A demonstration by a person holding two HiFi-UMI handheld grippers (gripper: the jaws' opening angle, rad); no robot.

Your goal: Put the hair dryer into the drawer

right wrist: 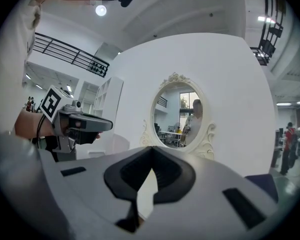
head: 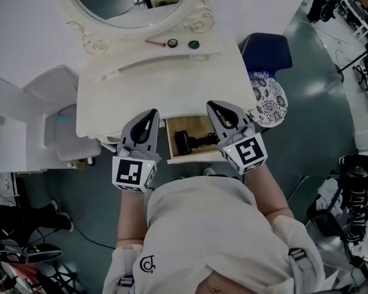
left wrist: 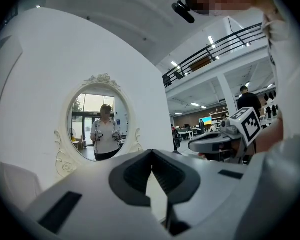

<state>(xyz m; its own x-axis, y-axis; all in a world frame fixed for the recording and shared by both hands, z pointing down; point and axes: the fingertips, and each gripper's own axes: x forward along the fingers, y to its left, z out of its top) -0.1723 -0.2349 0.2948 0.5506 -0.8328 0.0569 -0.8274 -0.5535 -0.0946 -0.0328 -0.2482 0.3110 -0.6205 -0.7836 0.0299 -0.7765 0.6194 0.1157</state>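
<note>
I am holding both claws level in front of me, side by side and well apart, each pointing toward the wall behind the tabletop. My left claw [left wrist: 151,154] is sitting fully closed, its two dark pads meeting at the tips with nothing between them. My right claw [right wrist: 151,149] is doing the same, pressed together and carrying nothing.

Between the two claws, the drawer [head: 172,155] is standing open, pulled out from under the front edge of the tabletop [head: 104,112]. The hair dryer [head: 184,143] is lying inside it, black against the wooden bottom, its bulky part toward the drawer's left end and the rest stretching to the right. Neither claw is touching it. My left claw's tips are hovering over the tabletop's front edge just left of the drawer, and my right claw's tips are hovering over the drawer's right end.

Farther on, along the back edge of the tabletop, a pink stick [head: 154,42], a dark round pot [head: 172,43] and a green round pot [head: 194,44] are sitting in a row, near one another. Behind them the oval mirror [head: 196,22] is standing upright in its carved white frame.

Off the right edge, a patterned cushion [head: 268,101] is lying just beside the tabletop, with a blue chair [head: 267,51] beyond it.
</note>
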